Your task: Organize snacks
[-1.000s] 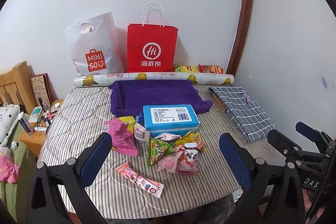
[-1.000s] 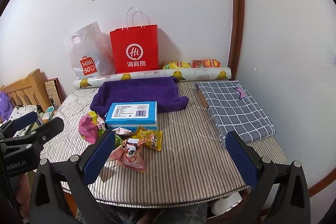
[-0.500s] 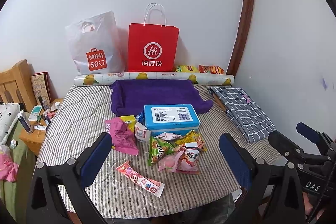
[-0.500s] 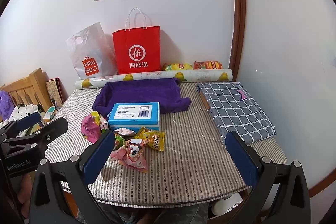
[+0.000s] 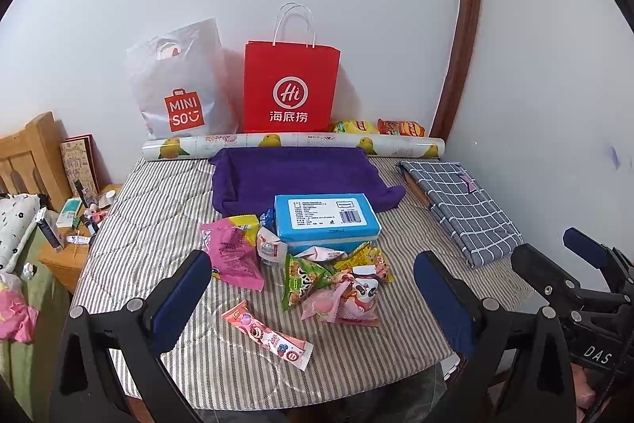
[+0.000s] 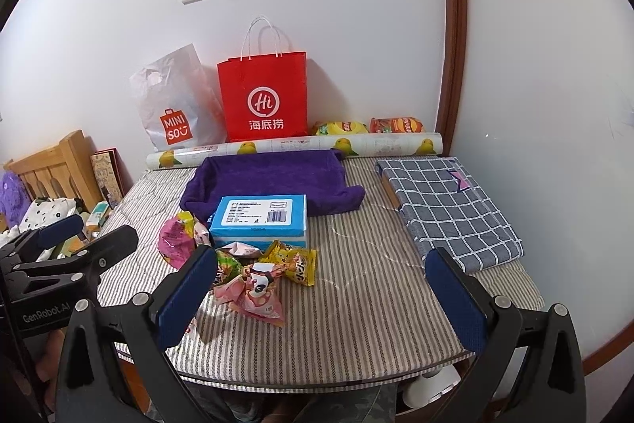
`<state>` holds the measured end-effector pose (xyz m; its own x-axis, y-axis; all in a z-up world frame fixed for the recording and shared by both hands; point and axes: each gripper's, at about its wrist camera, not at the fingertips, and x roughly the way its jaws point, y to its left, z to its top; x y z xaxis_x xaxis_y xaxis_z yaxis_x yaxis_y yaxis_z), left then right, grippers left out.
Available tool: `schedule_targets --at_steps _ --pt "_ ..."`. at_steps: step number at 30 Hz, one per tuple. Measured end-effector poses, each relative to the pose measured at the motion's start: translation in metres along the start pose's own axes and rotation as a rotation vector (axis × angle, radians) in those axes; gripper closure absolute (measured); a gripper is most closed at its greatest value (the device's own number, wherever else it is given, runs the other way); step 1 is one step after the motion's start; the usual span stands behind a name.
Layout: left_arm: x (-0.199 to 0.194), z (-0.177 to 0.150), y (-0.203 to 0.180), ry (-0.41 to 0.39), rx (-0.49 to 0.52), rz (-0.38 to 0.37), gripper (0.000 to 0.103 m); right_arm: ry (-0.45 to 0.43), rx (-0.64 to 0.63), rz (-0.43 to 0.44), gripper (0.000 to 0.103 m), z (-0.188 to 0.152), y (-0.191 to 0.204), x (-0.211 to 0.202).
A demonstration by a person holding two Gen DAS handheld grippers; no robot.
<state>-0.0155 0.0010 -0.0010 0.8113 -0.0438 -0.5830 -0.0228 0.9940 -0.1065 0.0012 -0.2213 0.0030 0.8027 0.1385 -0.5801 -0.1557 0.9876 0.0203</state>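
1. Far left: left gripper (image 5: 313, 288) jaws spread wide, empty, hanging above the near table edge (image 5: 277, 383); nothing touched yet.
2. Left of the pile: pink snack bag (image 5: 233, 256) lies flat, and the long pink wrapper (image 5: 265, 335) sits alone nearest the edge. Probably the easiest first pick: clear on all sides.
3. Centre: blue box (image 5: 327, 221) sits partly on the purple towel (image 5: 293, 173); green packet (image 5: 303, 278), yellow packet (image 5: 368, 256) and panda pouch (image 5: 350, 300) overlap in front of it.
4. Advice: come down over one loose item, pinch the crimped end, lift slowly so neighbours don't drag.
5. Right: right gripper (image 6: 321, 294) also wide and empty, over bare striped cloth; checked cloth (image 6: 447, 201) lies well apart from the snacks.
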Motion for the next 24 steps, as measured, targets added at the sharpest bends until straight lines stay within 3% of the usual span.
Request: schedule_targets --at_steps 24 --pt "0.0039 0.0054 -0.0003 -0.003 0.007 -0.011 0.000 0.013 -0.019 -0.006 0.000 0.0030 0.0039 0.0039"
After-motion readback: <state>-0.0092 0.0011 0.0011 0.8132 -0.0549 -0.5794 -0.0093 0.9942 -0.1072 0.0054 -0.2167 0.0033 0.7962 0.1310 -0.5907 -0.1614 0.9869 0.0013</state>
